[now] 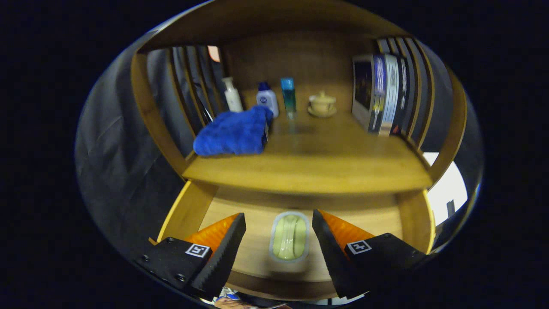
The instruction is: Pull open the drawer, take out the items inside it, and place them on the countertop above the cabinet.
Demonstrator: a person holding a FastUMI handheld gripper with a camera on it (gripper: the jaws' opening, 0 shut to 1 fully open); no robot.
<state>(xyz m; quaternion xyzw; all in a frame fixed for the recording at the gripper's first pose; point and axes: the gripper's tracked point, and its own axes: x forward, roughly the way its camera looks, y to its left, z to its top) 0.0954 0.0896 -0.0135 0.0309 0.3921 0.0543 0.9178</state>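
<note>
The wooden drawer stands pulled open below the countertop. On the drawer's floor lies a pale green oblong item in a clear wrapper, lengthwise between my fingers. My gripper hovers open over it, one finger on each side, neither touching it. The item looks a little blurred. On the countertop lies a blue towel at the left.
At the back of the countertop stand a white pump bottle, a white bottle with a blue cap, a teal tube and a lidded cup on a saucer. Books stand at the right. Slatted side walls flank the shelf.
</note>
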